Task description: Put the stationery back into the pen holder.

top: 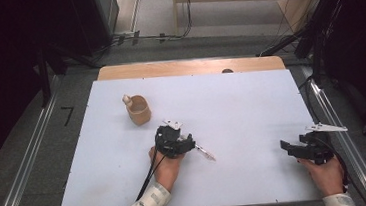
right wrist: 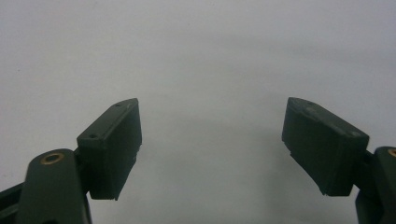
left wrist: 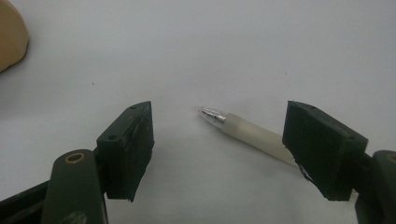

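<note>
A translucent white pen (top: 205,153) with a silver tip lies flat on the white table sheet (top: 231,99), just right of my left gripper (top: 190,143). In the left gripper view the pen (left wrist: 252,133) runs from mid-gap to beneath the right jaw, its tip pointing away; my left gripper (left wrist: 219,111) is open and its pads do not press on the pen. My right gripper (top: 288,148) rests near the table's right front corner. Its jaws stand wide in the right gripper view, where the gripper (right wrist: 212,105) is open over bare sheet.
A tan wooden cup (top: 139,110) with a small knob at its rim stands upright at the back left of the left hand, and its edge (left wrist: 11,37) shows in the left gripper view. A wooden strip (top: 193,67) borders the far edge.
</note>
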The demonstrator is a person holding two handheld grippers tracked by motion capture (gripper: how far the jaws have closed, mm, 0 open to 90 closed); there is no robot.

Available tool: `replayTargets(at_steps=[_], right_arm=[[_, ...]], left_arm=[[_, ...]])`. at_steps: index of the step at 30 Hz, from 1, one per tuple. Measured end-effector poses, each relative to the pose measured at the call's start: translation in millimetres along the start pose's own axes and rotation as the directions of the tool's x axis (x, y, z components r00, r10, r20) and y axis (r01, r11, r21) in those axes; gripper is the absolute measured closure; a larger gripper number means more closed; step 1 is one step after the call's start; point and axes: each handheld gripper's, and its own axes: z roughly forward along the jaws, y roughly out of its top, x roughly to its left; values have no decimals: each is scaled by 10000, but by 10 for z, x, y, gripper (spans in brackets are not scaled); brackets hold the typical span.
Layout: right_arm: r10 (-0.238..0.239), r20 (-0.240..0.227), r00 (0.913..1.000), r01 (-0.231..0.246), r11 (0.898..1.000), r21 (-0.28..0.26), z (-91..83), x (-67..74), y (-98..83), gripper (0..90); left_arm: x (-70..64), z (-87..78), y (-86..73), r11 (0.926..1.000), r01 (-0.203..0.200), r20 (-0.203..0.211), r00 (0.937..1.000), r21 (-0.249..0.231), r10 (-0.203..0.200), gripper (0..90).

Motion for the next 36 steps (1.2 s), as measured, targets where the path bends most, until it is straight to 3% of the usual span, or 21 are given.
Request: replayTargets(at_steps=[8, 12, 16, 20, 27, 31, 34, 36], right_arm=[[-21, -23, 10000, 21, 10000, -20, 0, -3, -3, 189], [9, -59, 10000, -9, 10000, -32, -5, 5, 0, 189], [-59, -67, 10000, 58, 10000, -59, -4, 10, 1, 190], [-1, -35, 10000, 1, 10000, 10, 0, -1, 0, 190], [-18, -51, 10000, 18, 10000, -18, -2, 4, 1, 191], [-10, -40, 10000, 10, 10000, -5, 1, 6, 3, 192], [-21, -20, 10000, 21, 10000, 9, 2, 4, 1, 192], [6, -8, 10000, -6, 10000, 23, 0, 3, 0, 192]], left_arm=[[-76, 8, 16, 9992, 375, -156, 9992, 117, -374, 255], [-139, 19, 16, 9995, 241, -208, 9995, 218, -237, 263], [-190, 56, -16, 9987, 365, -356, 9987, 344, -353, 306], [-294, 56, -43, 9997, 107, -470, 9988, 233, -96, 352], [-280, 46, -44, 9999, -109, -437, 9990, 114, 114, 551], [-254, 43, -43, 9988, -490, -236, 9985, 88, 492, 631], [-233, 42, -31, 9973, -718, 172, 9973, 132, 715, 767], [-215, 43, -26, 9961, -861, 306, 9959, 166, 856, 802]])
